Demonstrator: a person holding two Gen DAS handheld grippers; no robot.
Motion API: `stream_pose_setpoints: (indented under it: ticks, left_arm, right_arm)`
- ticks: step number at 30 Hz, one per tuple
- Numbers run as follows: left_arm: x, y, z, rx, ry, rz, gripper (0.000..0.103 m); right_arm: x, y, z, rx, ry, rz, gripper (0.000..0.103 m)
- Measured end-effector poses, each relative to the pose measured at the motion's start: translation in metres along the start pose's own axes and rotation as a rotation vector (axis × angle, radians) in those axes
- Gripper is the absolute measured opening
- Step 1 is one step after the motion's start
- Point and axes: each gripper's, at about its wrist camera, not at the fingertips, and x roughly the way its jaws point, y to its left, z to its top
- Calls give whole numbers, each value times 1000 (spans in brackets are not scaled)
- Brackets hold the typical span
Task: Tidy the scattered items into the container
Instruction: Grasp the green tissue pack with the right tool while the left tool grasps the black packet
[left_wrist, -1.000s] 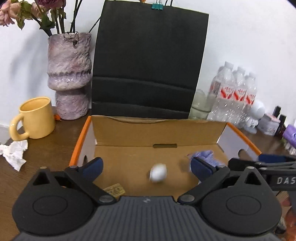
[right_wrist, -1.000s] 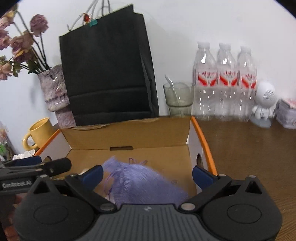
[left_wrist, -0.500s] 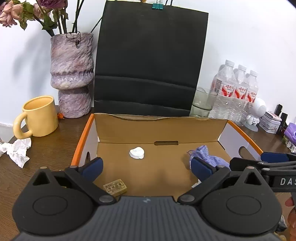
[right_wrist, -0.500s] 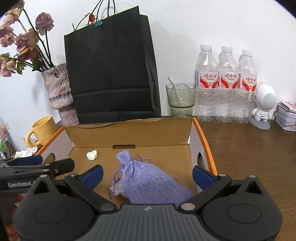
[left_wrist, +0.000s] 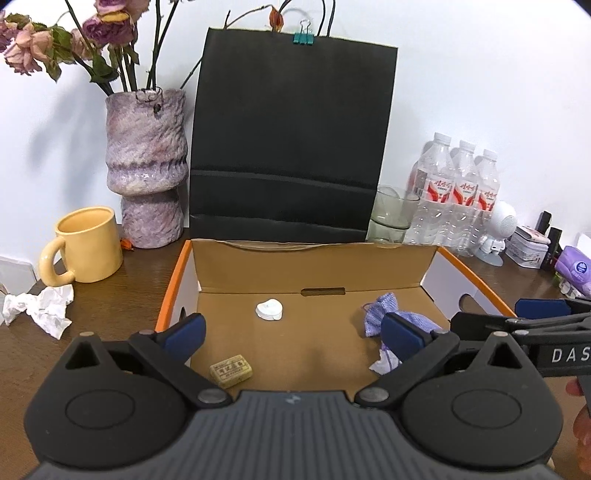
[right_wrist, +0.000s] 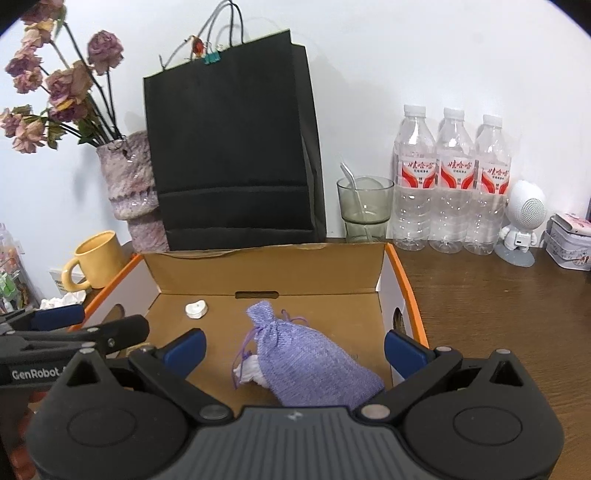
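An open cardboard box (left_wrist: 314, 266) with orange rims stands in front of me; it also shows in the right wrist view (right_wrist: 266, 269). On its floor lie a small white item (left_wrist: 269, 309) (right_wrist: 195, 308), a yellowish packet (left_wrist: 231, 370) and a purple drawstring pouch (right_wrist: 306, 362) (left_wrist: 380, 321) with a bit of white tissue (right_wrist: 251, 371) beside it. My left gripper (left_wrist: 291, 332) is open and empty over the box's near left. My right gripper (right_wrist: 293, 345) is open and empty above the pouch.
A crumpled white tissue (left_wrist: 40, 310) lies on the table left of the box, by a yellow mug (left_wrist: 86, 243). Behind the box stand a black paper bag (left_wrist: 291, 140), a purple vase (left_wrist: 146, 173), a glass (right_wrist: 364, 208), three water bottles (right_wrist: 452, 181) and a white figurine (right_wrist: 522, 221).
The white item dropped from my left gripper and came to rest on the box floor. The pouch settled in the box. Both grippers pulled back and up, still open.
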Motion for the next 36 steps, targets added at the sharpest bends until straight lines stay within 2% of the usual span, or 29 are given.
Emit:
stream_pose_setpoints:
  ticks: [13, 22, 30, 33, 36]
  left_arm:
    - [-69, 2, -39, 18, 33, -6, 103]
    - [-113, 3, -91, 31, 111, -17, 103]
    - [-136, -3, -126, 29, 159, -2, 103]
    - [-141, -8, -132, 31, 158, 9, 100]
    - [-141, -15, -138, 32, 164, 30, 78]
  right_arm:
    - [-72, 8, -37, 2, 2, -11, 103]
    - [-120, 13, -90, -2, 61, -19, 103]
    - [-142, 20, -136, 6, 123, -20, 103]
    - [-150, 25, -148, -1, 131, -16, 103]
    - [-156, 31, -158, -17, 139, -14, 103]
